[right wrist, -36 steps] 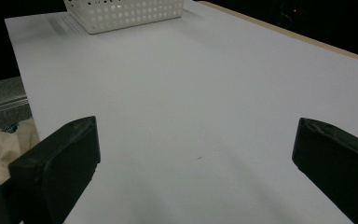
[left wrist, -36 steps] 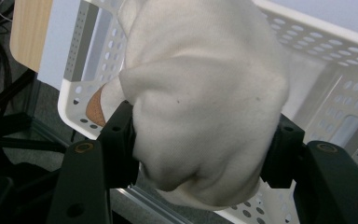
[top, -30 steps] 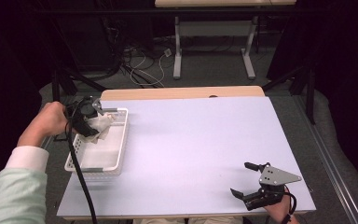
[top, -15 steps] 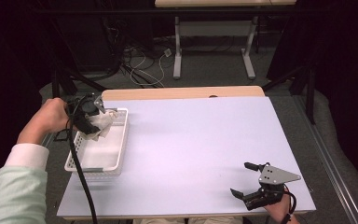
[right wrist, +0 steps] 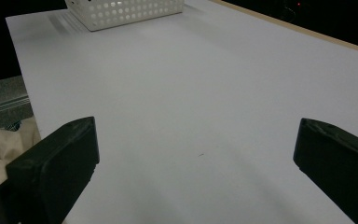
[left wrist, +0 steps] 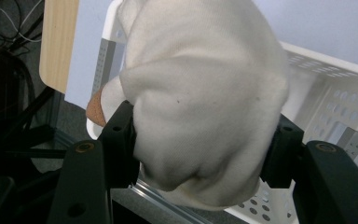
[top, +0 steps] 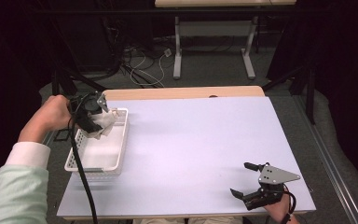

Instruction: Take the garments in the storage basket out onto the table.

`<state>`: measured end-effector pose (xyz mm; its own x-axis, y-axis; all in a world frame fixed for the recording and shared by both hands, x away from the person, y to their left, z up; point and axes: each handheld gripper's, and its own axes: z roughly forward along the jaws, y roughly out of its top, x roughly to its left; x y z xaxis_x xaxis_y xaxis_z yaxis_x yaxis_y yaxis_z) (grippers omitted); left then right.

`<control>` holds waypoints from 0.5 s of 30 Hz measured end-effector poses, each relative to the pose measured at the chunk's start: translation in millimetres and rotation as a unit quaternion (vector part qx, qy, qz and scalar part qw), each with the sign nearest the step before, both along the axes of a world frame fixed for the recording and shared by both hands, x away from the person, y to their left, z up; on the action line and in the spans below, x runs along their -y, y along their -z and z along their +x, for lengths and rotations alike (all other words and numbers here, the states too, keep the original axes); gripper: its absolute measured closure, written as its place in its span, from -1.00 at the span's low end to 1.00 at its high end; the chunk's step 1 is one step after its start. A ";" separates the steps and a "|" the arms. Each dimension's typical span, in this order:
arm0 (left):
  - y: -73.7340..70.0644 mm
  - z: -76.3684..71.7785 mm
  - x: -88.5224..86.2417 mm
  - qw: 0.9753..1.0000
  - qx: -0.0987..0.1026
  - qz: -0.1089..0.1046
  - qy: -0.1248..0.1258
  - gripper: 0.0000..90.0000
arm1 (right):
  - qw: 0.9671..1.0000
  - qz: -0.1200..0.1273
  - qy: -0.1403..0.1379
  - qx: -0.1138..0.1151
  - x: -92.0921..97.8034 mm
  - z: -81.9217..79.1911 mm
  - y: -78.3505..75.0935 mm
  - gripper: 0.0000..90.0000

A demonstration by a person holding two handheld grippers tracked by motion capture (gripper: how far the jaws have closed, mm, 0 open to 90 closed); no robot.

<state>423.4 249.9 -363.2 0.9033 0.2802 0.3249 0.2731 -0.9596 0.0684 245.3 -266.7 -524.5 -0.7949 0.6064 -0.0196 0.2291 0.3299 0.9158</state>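
Between the left gripper's (left wrist: 200, 154) jaws, white cloth (left wrist: 205, 93), above basket (left wrist: 326, 93)

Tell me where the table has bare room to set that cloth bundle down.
The white tabletop is bare from the white perforated plastic basket across to the right tongs at the near right corner. The basket floor is also free. It is crowded only at the basket's far end, where the left tongs hold the cream cloth bundle.

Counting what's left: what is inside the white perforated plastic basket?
The white perforated plastic basket shows bare floor; the cream cloth bundle held by the left gripper covers its far end.
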 end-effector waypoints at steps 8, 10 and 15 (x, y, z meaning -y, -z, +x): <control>-5.3 -1.1 12.7 1.000 0.001 0.003 0.017 -0.06 | 1.000 -0.003 0.000 0.000 -0.4 0.3 0.4 -1.00; -6.7 -1.4 15.3 1.000 0.001 0.003 0.018 -0.06 | 1.000 -0.003 0.000 0.000 -0.3 0.4 0.4 -1.00; -9.9 -1.9 21.8 1.000 0.005 0.000 0.027 -0.06 | 1.000 -0.003 -0.002 0.000 -0.1 0.4 0.4 -1.00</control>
